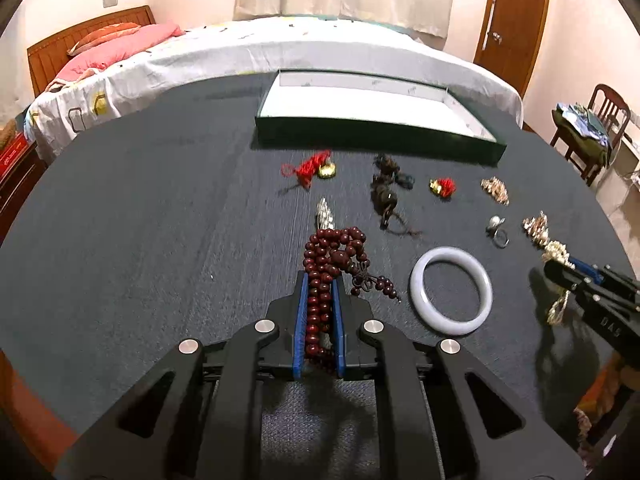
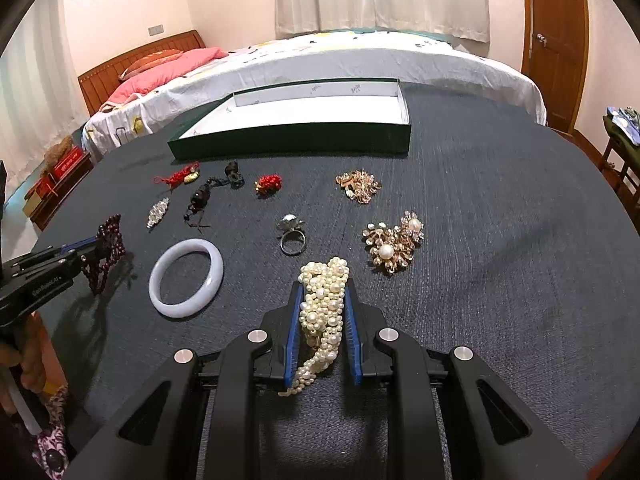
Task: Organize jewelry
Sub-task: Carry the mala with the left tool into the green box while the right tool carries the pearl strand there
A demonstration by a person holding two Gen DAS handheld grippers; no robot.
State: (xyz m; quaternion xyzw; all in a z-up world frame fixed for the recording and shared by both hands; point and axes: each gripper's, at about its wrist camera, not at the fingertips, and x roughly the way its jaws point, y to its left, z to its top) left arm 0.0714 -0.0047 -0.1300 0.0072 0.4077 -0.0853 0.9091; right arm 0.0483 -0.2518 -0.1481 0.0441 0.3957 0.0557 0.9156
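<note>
My left gripper is shut on a dark red bead bracelet, held above the dark table; it also shows in the right wrist view. My right gripper is shut on a white pearl bracelet; it appears at the right of the left wrist view. An open green box with a white inside stands at the far edge. A pale jade bangle lies between the grippers.
Loose on the table: a ring, two gold-and-pearl brooches, red knot charms, a dark bead cord, a silver brooch. A bed lies behind.
</note>
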